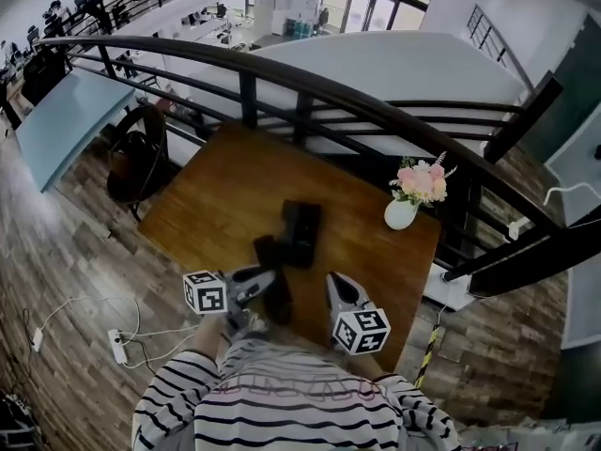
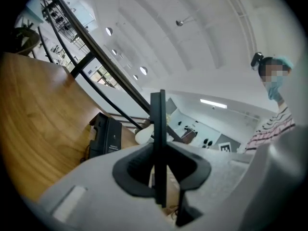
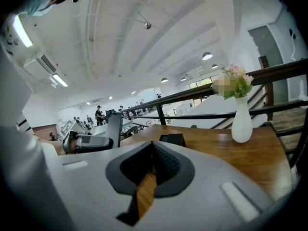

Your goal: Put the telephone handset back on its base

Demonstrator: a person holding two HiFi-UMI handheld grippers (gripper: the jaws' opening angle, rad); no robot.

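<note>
The black telephone base lies in the middle of the wooden table; it also shows in the left gripper view and the right gripper view. My left gripper is shut on the black handset, near the table's front edge and just short of the base. Along the left jaws, the handset stands as a thin dark slab between them. The right gripper view shows the handset held up at the left. My right gripper hovers beside it, shut and holding nothing.
A white vase of pink flowers stands at the table's right back corner, also in the right gripper view. A dark railing runs behind the table. A power strip and cables lie on the floor at the left.
</note>
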